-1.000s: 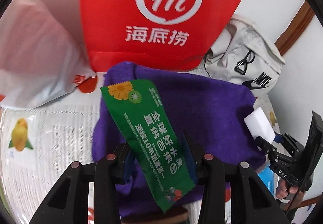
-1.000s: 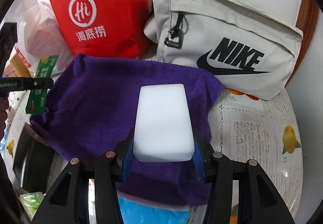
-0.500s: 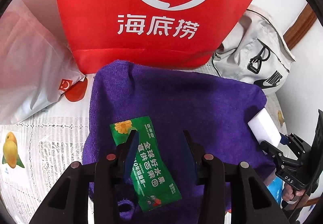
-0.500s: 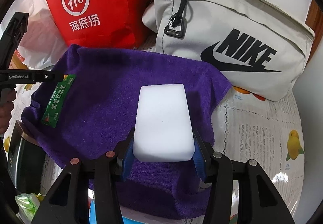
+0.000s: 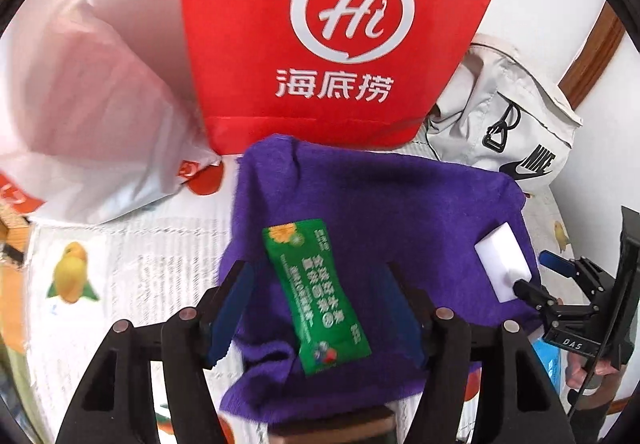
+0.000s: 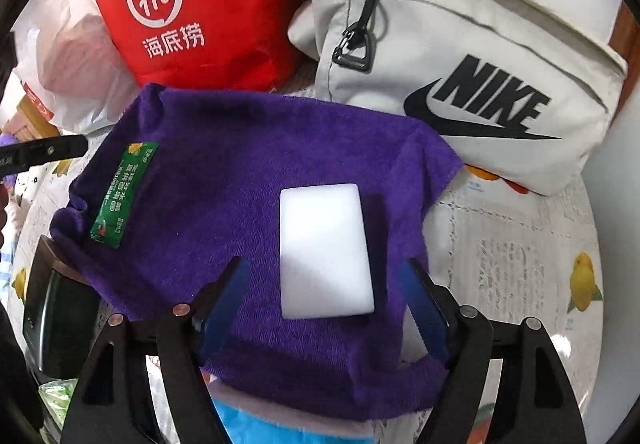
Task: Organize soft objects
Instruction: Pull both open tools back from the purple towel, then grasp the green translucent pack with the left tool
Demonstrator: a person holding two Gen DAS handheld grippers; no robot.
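Now releasing: green sachet (image 5: 316,296) and white sponge block (image 6: 326,250), both lying flat on purple towel (image 6: 248,180).
Left gripper (image 5: 316,318) and right gripper (image 6: 324,306) just opening, jaws apart, pads clear of each item; lifting straight up advisable, avoiding snagging plush towel pile. Sachet glossy, crinkly; block matte, rectangular, probably springy.

Green sachet (image 5: 316,294), white sponge (image 6: 326,250) flat on purple towel (image 6: 248,172).
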